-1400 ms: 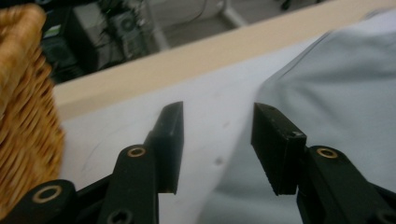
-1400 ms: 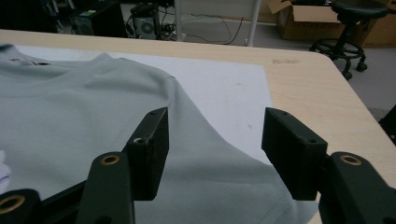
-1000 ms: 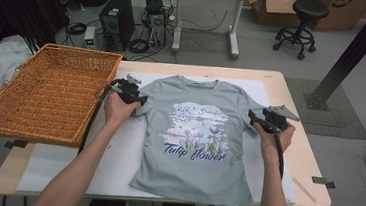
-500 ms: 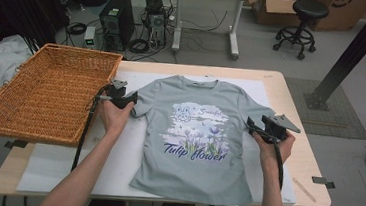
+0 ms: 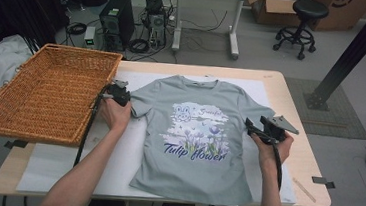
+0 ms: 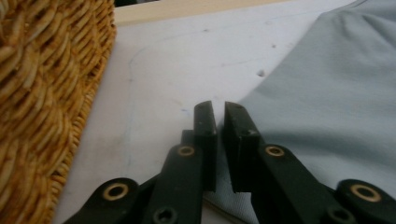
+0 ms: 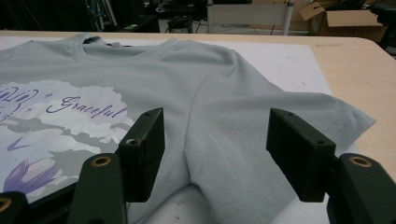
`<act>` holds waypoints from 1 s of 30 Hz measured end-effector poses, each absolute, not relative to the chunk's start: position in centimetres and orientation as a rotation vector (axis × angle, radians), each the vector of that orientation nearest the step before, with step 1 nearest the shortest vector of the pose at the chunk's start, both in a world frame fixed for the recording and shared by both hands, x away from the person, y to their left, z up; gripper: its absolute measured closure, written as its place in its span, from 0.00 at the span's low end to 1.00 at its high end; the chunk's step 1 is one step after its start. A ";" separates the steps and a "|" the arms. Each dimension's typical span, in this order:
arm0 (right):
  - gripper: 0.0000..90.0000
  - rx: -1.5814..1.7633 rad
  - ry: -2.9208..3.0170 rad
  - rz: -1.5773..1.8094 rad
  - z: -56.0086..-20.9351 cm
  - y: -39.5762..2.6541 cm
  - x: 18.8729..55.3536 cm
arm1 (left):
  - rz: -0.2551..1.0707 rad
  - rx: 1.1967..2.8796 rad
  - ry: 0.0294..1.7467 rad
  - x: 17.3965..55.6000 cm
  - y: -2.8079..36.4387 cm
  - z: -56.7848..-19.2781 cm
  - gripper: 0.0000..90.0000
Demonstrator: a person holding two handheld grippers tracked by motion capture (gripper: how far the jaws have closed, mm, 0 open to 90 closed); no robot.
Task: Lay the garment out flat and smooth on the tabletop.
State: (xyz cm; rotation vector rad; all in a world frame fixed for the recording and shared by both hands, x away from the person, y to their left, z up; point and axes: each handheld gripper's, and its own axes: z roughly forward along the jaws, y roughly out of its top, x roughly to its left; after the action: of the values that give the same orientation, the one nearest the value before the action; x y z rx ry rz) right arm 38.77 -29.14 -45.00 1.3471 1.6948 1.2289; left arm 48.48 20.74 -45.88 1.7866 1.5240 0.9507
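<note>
left gripper now just closed on t-shirt sleeve edge, formerly open

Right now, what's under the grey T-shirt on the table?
The T-shirt lies flat on a white sheet that covers the wooden table. The sheet shows all around the shirt; whatever lies beneath the shirt's middle is covered.

the high view is evenly lit from above, soft and slightly grainy, with the room behind dimmer. shadows on the table are faint. the left gripper view is blurred up close, the basket smeared. the right gripper view is sharper, its background dark
</note>
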 end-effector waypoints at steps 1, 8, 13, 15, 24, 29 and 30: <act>0.41 1.346 1.696 1.227 -45.0 -29.0 38.9 | 0.993 1.796 1.518 48.5 20.7 -45.9 0.86; 0.40 1.357 1.665 1.218 -45.1 -29.0 39.0 | 1.011 1.728 1.250 47.8 19.4 -44.6 0.57; 0.33 1.363 1.627 1.292 -45.2 -29.0 38.5 | 0.815 1.647 1.091 46.8 18.4 -42.5 0.48; 0.24 1.355 1.620 1.319 -45.1 -28.9 38.1 | 0.679 1.609 1.043 46.2 18.3 -41.6 0.39; 0.03 1.361 1.657 1.352 -44.0 -28.4 36.2 | 0.505 1.634 0.980 42.8 18.5 -38.3 0.07; 0.03 1.309 1.689 1.361 -42.5 -27.8 35.2 | 0.407 1.669 0.987 41.1 18.9 -37.2 0.08; 0.03 1.297 1.697 1.363 -42.2 -27.7 35.0 | 0.392 1.691 0.974 40.7 18.9 -37.1 0.09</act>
State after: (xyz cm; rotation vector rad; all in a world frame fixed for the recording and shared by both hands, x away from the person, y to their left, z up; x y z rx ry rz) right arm 35.03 -27.72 -42.19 1.2971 1.6972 1.3633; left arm 40.74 18.88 -37.10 1.6906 0.9743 0.3921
